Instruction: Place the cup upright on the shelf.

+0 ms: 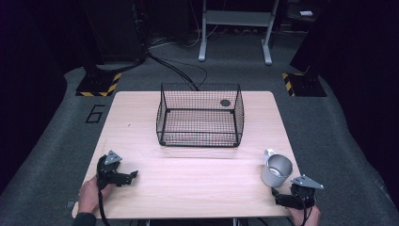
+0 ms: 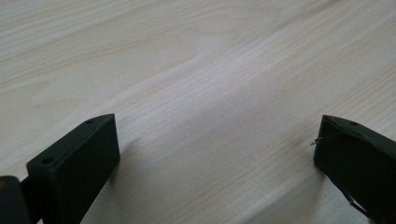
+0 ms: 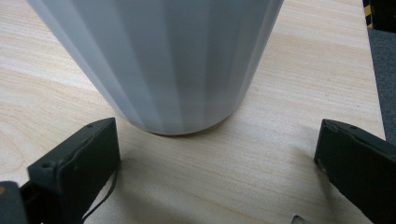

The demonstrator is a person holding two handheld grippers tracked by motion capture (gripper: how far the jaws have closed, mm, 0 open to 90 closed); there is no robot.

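Gaping wide, the right claw (image 3: 217,158) had its two black jaws set far apart with nothing between them but bare wood. It held nothing. Just ahead of it stood the mug (image 3: 159,60), a pale grey ribbed mug, upright on the table (image 3: 289,93); its base sat slightly forward of the jaw tips, closer to the left-hand jaw of that view, and touched neither one. From the high view the right claw (image 1: 276,194) lay low at the table's near right corner, pointing left and slightly away from the person, with the mug (image 1: 275,170) just beyond it, handle turned toward the far side. The right hand (image 1: 305,215) gripped the tool from behind at the table's edge.

The left claw (image 2: 217,154) was likewise spread wide and empty, its jaws hovering close over plain wood grain. In the high view the left claw (image 1: 132,175) sat near the front left of the table (image 1: 188,188), aimed to the right toward the middle, with the left hand (image 1: 89,194) wrapped around its body and the cable trailing off the near edge. A black wire basket (image 1: 200,120) stood at the middle of the far half, well apart from both claws and from the mug
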